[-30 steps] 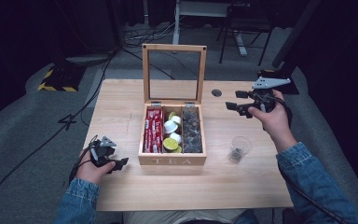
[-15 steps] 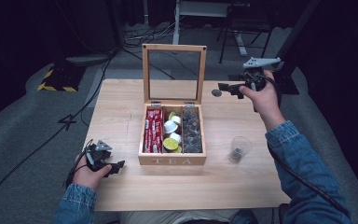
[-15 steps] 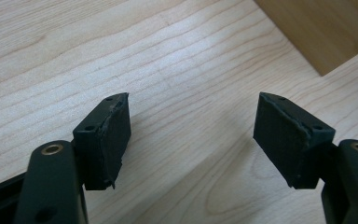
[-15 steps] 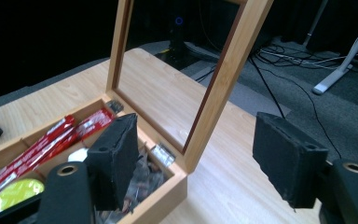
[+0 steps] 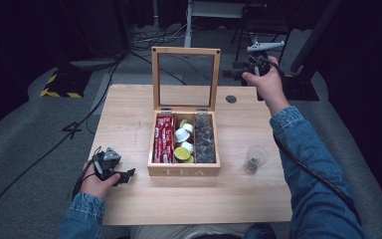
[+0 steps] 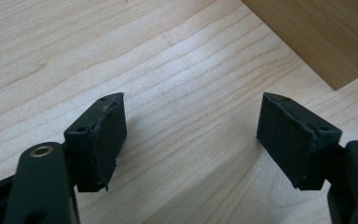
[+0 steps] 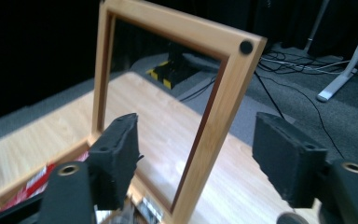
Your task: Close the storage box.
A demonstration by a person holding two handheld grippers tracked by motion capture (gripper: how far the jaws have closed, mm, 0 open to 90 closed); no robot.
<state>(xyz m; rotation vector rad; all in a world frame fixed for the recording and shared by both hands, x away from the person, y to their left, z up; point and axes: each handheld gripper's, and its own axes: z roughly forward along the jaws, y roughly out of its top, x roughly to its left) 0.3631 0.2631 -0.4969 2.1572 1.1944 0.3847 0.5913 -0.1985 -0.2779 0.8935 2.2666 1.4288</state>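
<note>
Table (image 5: 129, 114) of pale wood, bearing at its middle a wooden tea box (image 5: 184, 172) lettered "TEA" on the front wall, its glazed lid (image 5: 185, 78) raised upright, red packets (image 5: 163, 141) lying in its left compartment. Right gripper (image 7: 193, 154) is held level beside the lid's far right edge, jaws well apart with the frame's side rail seen between them, untouched. Left gripper (image 6: 191, 135), low over bare tabletop near the box's front left corner, is spread wide, having just been opening, and nothing is held.
</note>
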